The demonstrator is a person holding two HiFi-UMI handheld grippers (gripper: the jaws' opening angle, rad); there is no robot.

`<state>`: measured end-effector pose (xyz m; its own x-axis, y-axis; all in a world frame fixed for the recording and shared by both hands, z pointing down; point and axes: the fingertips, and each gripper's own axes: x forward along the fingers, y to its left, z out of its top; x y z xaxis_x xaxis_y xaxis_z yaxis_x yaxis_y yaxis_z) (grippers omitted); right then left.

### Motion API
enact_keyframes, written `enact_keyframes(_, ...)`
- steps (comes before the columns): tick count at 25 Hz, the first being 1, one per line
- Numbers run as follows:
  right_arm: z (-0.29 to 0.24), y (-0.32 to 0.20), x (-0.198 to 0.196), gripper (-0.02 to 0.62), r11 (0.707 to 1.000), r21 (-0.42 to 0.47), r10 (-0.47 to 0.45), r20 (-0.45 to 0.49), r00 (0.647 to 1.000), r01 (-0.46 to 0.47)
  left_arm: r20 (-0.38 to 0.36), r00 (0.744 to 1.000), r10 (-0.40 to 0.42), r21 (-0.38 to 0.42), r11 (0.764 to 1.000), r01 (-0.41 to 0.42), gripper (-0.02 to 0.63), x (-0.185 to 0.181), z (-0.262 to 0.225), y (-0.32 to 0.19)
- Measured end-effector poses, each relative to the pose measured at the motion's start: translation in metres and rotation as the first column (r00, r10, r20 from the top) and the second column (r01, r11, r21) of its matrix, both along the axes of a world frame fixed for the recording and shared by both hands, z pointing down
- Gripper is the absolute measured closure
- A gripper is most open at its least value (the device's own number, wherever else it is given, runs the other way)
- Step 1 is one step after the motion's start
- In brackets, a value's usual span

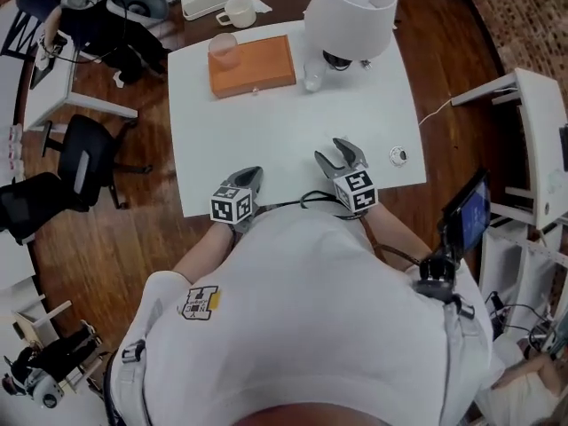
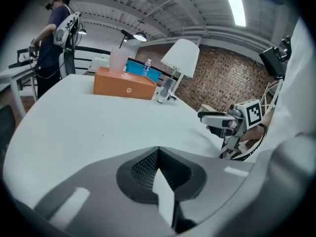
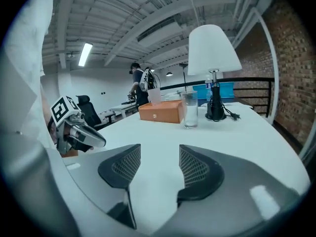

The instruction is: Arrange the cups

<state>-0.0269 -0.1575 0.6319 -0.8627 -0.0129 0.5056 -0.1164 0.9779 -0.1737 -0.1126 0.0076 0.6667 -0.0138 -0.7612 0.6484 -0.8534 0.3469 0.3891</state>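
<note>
My left claw (image 1: 252,176) sits closed, my right claw (image 1: 338,154) half parted, both empty. At upper centre stand an orange box (image 1: 252,66), glass (image 1: 313,80) and lamp (image 1: 351,11).

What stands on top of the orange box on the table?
One pale, see-through cup stands upright on the box, near its left end in the head view. Nothing else lies on it. The box's inside is hidden.

We are in an open, loft-like office or lab: brick wall (image 2: 222,78), bare ceiling beams (image 3: 148,14) with strip lights (image 2: 235,4), wood floor (image 1: 133,238), office chairs (image 1: 84,160), a side desk (image 1: 51,94), and another person (image 2: 53,36) wearing gear.
</note>
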Motion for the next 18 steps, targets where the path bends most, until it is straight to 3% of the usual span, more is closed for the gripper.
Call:
enact_keyframes(5,0.005,-0.008,0.003,0.38,1.0,-0.008,0.024,-0.001,1.0,-0.024,-0.003,1.0,0.018,-0.004,1.0,-0.018,0.606,0.005,0.003,-0.008)
enact_keyframes(18,-0.001,-0.008,-0.004,0.383,1.0,0.026,-0.013,-0.003,1.0,0.013,0.006,1.0,0.012,0.038,0.999,-0.013,0.606,0.013,-0.002,-0.016)
